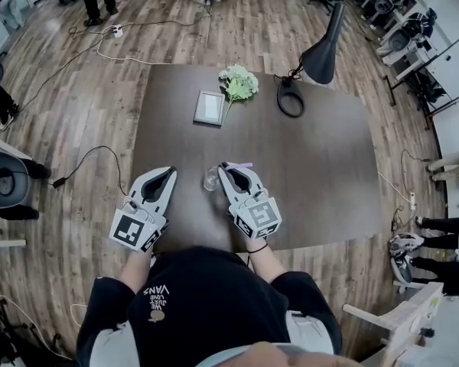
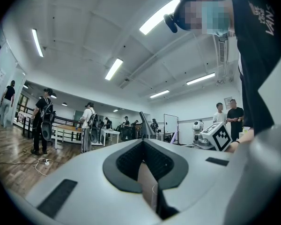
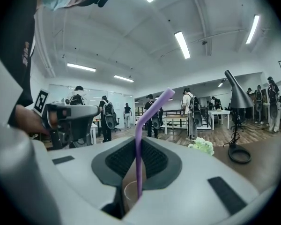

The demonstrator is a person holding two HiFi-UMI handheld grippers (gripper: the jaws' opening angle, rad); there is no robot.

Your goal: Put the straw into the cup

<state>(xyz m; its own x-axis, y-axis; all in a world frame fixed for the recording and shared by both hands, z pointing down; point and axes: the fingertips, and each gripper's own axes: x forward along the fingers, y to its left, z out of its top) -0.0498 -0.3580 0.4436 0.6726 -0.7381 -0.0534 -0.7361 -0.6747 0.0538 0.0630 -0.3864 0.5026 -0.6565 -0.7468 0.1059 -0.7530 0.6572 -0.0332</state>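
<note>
A small clear cup stands on the dark brown table, between my two grippers. My right gripper sits just right of the cup and is shut on a purple bendy straw. In the right gripper view the straw stands upright between the pads, its bent top leaning right and its lower end over the cup's rim. My left gripper lies left of the cup, apart from it, its fingertips together with nothing held. The left gripper view shows only table past that gripper.
At the table's far side are a white flat pad, a bunch of pale flowers and a black desk lamp with its round base. Cables run over the wooden floor. Chairs and people stand around the room.
</note>
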